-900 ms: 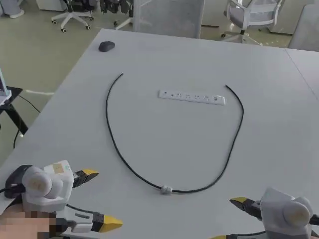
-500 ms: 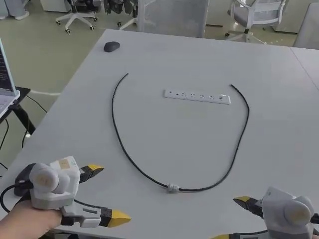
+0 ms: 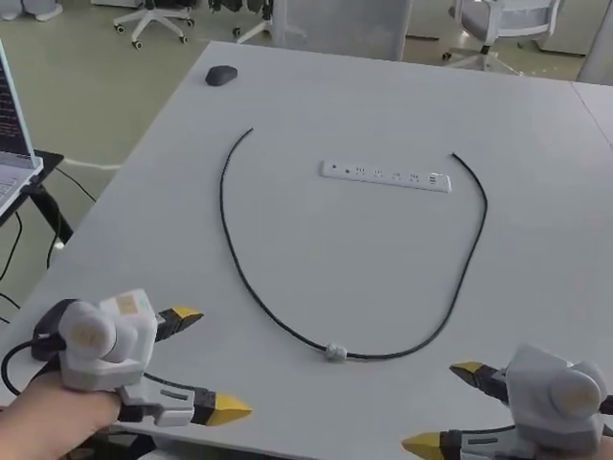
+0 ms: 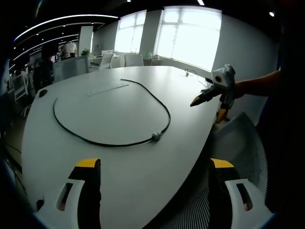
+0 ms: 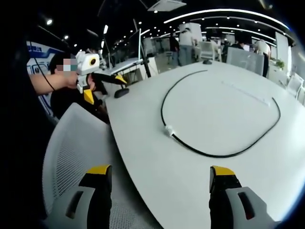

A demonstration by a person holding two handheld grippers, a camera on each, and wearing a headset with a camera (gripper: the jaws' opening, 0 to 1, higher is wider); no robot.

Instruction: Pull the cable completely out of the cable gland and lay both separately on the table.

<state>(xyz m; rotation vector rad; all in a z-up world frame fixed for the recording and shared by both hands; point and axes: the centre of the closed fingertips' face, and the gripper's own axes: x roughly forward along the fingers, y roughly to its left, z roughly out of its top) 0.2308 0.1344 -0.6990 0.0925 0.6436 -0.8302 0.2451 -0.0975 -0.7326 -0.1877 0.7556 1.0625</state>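
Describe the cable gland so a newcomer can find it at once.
On the white table, a black cable lies in a wide U opening toward the power strip. The cable gland sits at the bottom of that U: the only small pale lump on the dark line.

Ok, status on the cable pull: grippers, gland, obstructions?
Left gripper, right gripper open, empty, at near table edge. Cable threaded through cable gland, untouched on table. Power strip between cable ends, not blocking.
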